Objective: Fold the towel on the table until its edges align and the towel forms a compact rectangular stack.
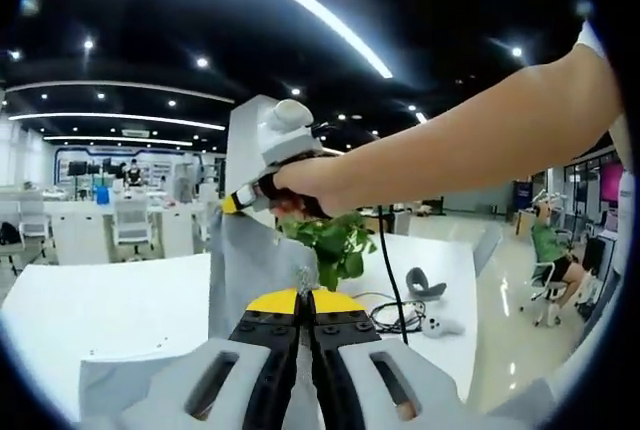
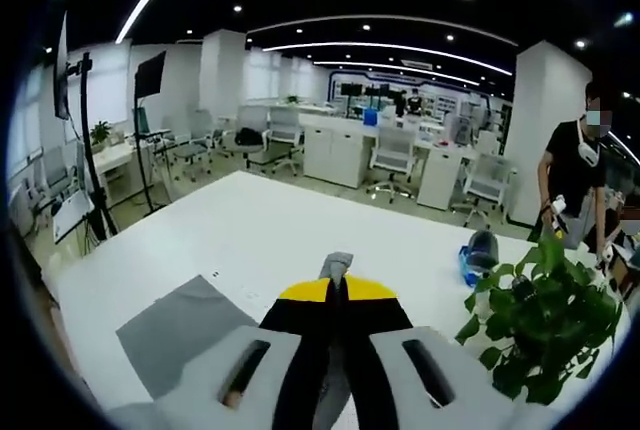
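The grey towel (image 1: 248, 262) hangs stretched above the white table (image 1: 100, 310), held up at two points. My left gripper (image 1: 303, 300) is shut on one part of its edge, yellow tips pressed together. In the left gripper view the right gripper (image 1: 233, 205), held in a person's hand, pinches an upper corner higher and further away. In the right gripper view my right gripper (image 2: 338, 291) is shut, a small tip of towel (image 2: 338, 264) poking out past its jaws. The towel's lower part shows grey against the table (image 2: 260, 230) at the lower left.
A potted green plant (image 2: 540, 320) stands close on the right, also behind the towel (image 1: 335, 245). A blue object (image 2: 468, 258) lies beside it. A black cable (image 1: 385, 315) and small grey and white devices (image 1: 427, 283) lie on the table's far side. A person (image 2: 572, 185) stands beyond.
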